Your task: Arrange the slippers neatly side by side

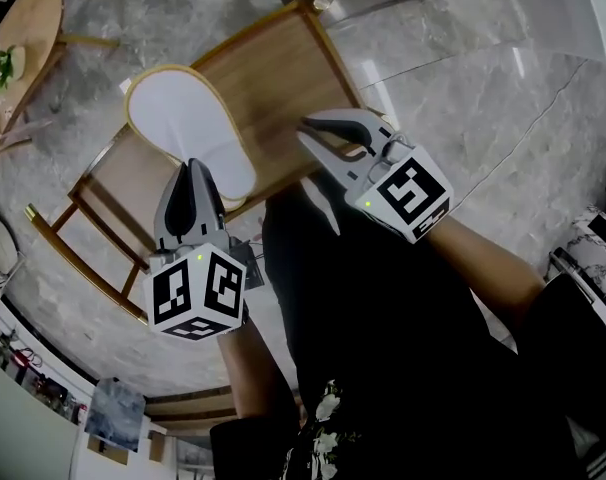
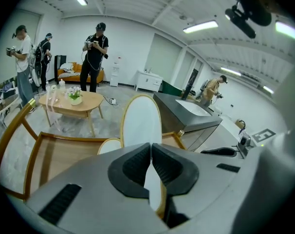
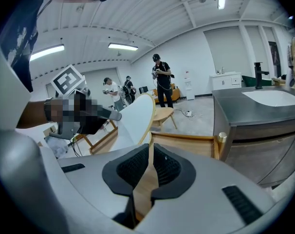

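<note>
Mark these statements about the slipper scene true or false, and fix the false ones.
The left gripper is shut on the white oval slipper with a tan rim. True.
The right gripper stands wide open and empty. False: its jaws are closed on a thin tan piece.
The white slipper lies in a blue plastic basket. False: the left gripper holds it over the light wooden rack.
A round brass knob caps one corner of that rack. True.
</note>
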Demonstrator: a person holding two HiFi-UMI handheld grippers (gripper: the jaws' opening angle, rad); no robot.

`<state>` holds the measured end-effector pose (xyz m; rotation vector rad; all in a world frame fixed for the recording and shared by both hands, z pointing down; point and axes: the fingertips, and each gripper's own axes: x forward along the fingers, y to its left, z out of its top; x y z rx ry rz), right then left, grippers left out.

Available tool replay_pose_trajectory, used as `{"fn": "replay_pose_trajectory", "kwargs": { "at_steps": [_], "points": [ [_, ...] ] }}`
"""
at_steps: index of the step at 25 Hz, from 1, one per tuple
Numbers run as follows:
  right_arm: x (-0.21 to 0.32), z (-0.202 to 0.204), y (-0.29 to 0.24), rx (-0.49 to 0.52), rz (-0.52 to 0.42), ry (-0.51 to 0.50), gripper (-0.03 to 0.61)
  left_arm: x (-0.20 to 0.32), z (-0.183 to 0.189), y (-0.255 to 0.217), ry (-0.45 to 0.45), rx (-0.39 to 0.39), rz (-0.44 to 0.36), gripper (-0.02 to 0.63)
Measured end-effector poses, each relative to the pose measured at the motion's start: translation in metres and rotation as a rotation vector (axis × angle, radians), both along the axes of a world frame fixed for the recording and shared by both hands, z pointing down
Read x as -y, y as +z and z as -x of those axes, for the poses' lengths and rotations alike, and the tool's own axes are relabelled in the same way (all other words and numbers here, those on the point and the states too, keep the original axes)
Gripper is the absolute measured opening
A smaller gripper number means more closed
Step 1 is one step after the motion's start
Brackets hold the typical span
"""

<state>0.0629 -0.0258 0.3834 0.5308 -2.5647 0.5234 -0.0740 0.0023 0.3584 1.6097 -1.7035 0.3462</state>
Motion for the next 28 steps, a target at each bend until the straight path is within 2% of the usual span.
{"fn": "replay_pose_trajectory", "kwargs": {
  "at_steps": [7,18,23,28],
  "points": [
    [0.004,-0.015,0.008,-0.019,0.009,0.009,0.025,0.008,-0.024,0.022,0.006,-0.073,0.021,0.014],
    [0.009,-0.021,0.021,-0.055,0.029,0.018,0.025,0.017,-0.045,0.071,0.034,-0.142,0.089,0.012],
    [0.011,-0.022,0.029,-0.073,0.047,0.012,0.025,0.02,-0.042,0.085,0.007,-0.127,0.113,0.014],
    [0.015,-0.019,0.033,-0.073,0.049,0.018,0.025,0.019,-0.048,0.097,0.047,-0.084,0.13,0.014]
  ]
}}
